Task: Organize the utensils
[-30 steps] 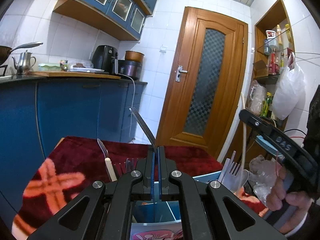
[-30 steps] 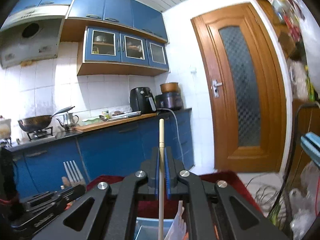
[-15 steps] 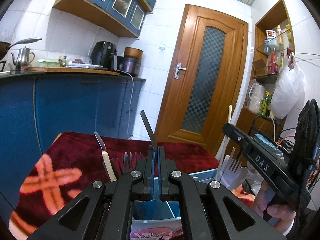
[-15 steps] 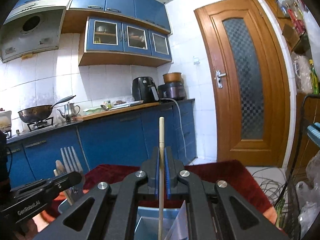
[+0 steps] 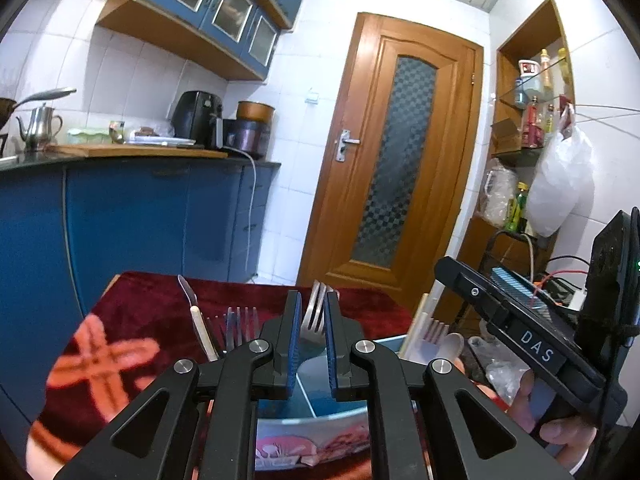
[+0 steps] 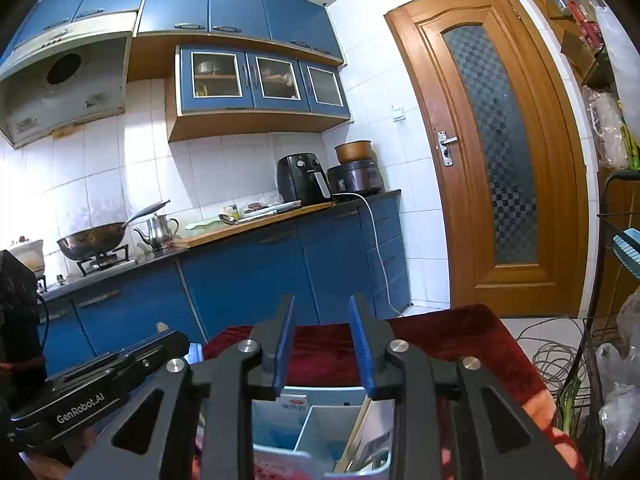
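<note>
In the left wrist view, the left gripper [image 5: 312, 332] is seen parted above the blue divided holder [image 5: 320, 408]; a metal fork [image 5: 316, 316] stands between the blue pads, apparently unclamped. "DAS" is read on the opposite tool.

In the right wrist view, the right gripper [image 6: 322, 350] is spread wide and empty. A wooden chopstick [image 6: 356, 436] leans inside the holder [image 6: 320, 432]. "GenRobot.AI" is legible. Release is judged complete; another utensil must next be fetched.

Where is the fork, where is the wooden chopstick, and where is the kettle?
fork [image 5: 316, 314]: left wrist view, on its tines between the open left gripper fingers.
wooden chopstick [image 6: 357, 430]: right wrist view, on its shaft leaning inside the holder.
kettle [image 6: 159, 227]: right wrist view, on its steel body.
</note>
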The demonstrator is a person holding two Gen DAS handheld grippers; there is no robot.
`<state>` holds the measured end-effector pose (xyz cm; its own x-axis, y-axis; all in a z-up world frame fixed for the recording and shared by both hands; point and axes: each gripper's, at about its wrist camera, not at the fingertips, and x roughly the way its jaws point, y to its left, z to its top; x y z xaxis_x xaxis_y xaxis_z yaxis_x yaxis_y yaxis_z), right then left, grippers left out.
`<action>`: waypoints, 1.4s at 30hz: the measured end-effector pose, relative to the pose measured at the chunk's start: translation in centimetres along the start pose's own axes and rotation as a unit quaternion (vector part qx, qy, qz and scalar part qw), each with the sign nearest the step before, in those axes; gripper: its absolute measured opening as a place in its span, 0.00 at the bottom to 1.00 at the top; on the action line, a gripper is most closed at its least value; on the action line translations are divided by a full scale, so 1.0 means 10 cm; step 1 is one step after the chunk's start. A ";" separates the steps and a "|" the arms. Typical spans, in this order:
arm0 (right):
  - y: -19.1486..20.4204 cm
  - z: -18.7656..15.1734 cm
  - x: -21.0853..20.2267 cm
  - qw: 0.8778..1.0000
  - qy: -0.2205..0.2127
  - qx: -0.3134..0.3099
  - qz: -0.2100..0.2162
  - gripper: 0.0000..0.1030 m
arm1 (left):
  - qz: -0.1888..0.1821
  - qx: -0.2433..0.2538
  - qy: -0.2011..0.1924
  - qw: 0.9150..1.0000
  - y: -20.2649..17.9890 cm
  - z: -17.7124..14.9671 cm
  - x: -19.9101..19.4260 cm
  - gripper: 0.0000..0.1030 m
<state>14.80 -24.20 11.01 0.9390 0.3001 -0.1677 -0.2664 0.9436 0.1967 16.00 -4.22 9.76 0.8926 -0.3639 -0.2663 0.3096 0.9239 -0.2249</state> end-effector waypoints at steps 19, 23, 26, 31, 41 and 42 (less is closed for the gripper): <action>0.41 -0.21 -0.95 0.999 0.034 0.013 0.015 0.61 | 0.044 0.024 -0.008 0.999 -0.20 -0.08 -1.00 0.37; 0.48 -0.33 -1.10 0.999 0.039 0.004 0.011 0.70 | 0.060 0.029 -0.005 0.998 -0.19 -0.20 -1.15 0.54; 0.50 -0.43 -1.20 0.999 0.041 -0.004 0.007 0.77 | 0.072 0.021 0.000 0.997 -0.15 -0.31 -1.24 0.59; 0.52 -0.67 -1.32 0.999 0.049 -0.010 -0.001 0.83 | 0.099 0.019 0.009 0.995 -0.11 -0.55 -1.30 0.73; 0.44 -1.16 -1.40 0.998 0.048 -0.030 -0.032 0.88 | 0.141 0.032 0.016 0.989 -0.07 -0.98 -1.33 0.75; 0.44 -1.19 -1.39 0.998 0.047 -0.032 -0.035 0.88 | 0.145 0.034 0.015 0.989 -0.08 -1.02 -1.32 0.75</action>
<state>-2.06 -22.54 2.70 0.9318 0.2428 -0.2698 -0.2179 0.9687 0.1192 0.62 -1.31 3.90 0.9368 -0.0848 -0.3393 0.0639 0.9953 -0.0723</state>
